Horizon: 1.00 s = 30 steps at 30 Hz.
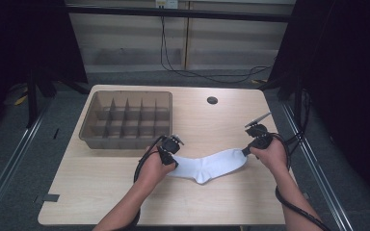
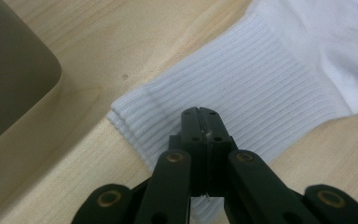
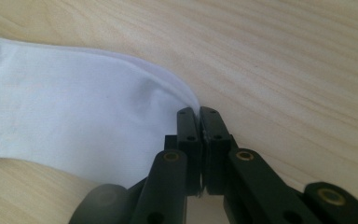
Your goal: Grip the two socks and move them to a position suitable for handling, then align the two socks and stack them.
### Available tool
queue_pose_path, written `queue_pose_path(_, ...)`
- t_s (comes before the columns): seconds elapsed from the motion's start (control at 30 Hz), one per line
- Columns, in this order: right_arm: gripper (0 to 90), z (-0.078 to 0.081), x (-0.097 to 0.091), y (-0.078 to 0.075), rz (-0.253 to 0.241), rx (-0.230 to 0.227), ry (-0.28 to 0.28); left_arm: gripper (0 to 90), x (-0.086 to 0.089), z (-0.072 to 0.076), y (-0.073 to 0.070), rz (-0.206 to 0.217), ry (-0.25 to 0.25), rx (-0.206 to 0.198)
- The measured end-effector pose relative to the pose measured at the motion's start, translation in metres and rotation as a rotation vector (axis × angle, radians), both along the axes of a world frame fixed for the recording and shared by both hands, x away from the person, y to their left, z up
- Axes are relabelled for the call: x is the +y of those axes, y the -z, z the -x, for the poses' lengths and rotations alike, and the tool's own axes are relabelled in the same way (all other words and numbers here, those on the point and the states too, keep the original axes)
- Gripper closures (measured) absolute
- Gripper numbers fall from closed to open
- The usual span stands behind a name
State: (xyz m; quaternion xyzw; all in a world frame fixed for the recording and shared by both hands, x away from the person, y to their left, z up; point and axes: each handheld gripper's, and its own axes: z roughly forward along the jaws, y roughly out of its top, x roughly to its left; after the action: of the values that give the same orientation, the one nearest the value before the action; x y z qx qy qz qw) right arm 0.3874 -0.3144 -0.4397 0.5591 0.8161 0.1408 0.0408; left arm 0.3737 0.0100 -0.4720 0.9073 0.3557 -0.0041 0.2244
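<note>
Both pairs of jaws are clamped on a white sock [image 1: 207, 166]: the left gripper [image 2: 199, 114] pinches its ribbed cuff, the right gripper [image 3: 198, 114] its toe edge. Between them the sock lies flat across the near middle of the wooden table [image 1: 125, 192]. Farther off, at the left, sits a brown divided tray [image 1: 125, 118].

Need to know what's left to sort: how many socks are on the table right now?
1. A white sock lies on the table in front of the divided bin, its ends pinched by the left gripper and right gripper. The bin's compartments look empty.
</note>
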Motion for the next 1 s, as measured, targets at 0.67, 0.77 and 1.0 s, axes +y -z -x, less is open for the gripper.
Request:
queue_pose_path(0.67,87.6,0.001,-0.007,0.008,-0.056,0.03,0.023,89.9,-0.001,0.0,0.0,-0.006,-0.003,0.001)
queue_pose_path(0.77,88.2,0.001,-0.007,0.006,-0.05,0.033,0.023,89.8,-0.001,0.0,0.0,-0.006,0.0,0.004)
queue_pose_path(1.0,88.4,0.001,-0.004,0.002,-0.041,0.031,0.018,89.8,-0.001,0.001,0.0,-0.001,-0.004,0.0)
